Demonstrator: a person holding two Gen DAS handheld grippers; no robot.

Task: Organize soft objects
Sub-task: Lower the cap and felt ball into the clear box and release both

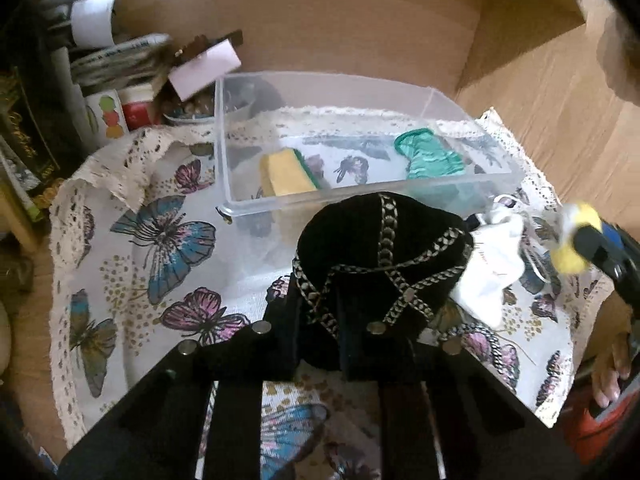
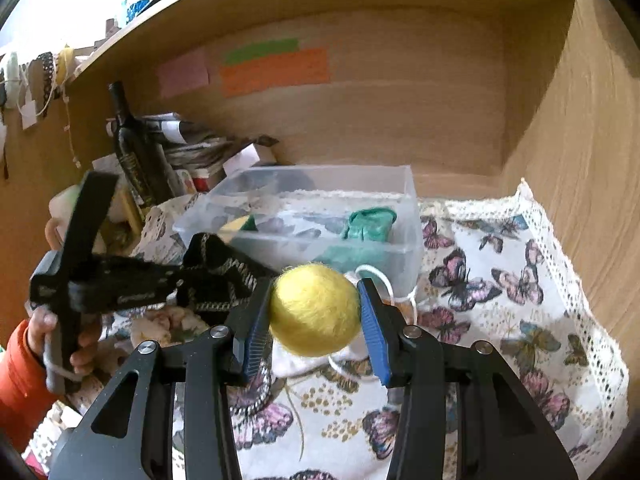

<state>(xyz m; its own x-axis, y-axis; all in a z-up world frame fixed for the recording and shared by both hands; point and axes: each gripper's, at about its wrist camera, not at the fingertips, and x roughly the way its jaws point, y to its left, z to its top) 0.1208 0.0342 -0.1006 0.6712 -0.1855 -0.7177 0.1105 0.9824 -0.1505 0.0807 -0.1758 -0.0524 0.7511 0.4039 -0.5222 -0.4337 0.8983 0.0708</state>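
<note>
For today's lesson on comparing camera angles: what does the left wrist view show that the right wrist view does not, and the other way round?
Only the left wrist view shows the yellow sponge plainly inside the bin, and the left hand-held gripper shut on the black trimmed cap.

Only the right wrist view shows the coloured paper notes on the back wall, the dark bottle, and the right hand-held gripper gripping the yellow ball up close.

Both show the clear plastic bin, the green cloth in it, and the butterfly tablecloth.
</note>
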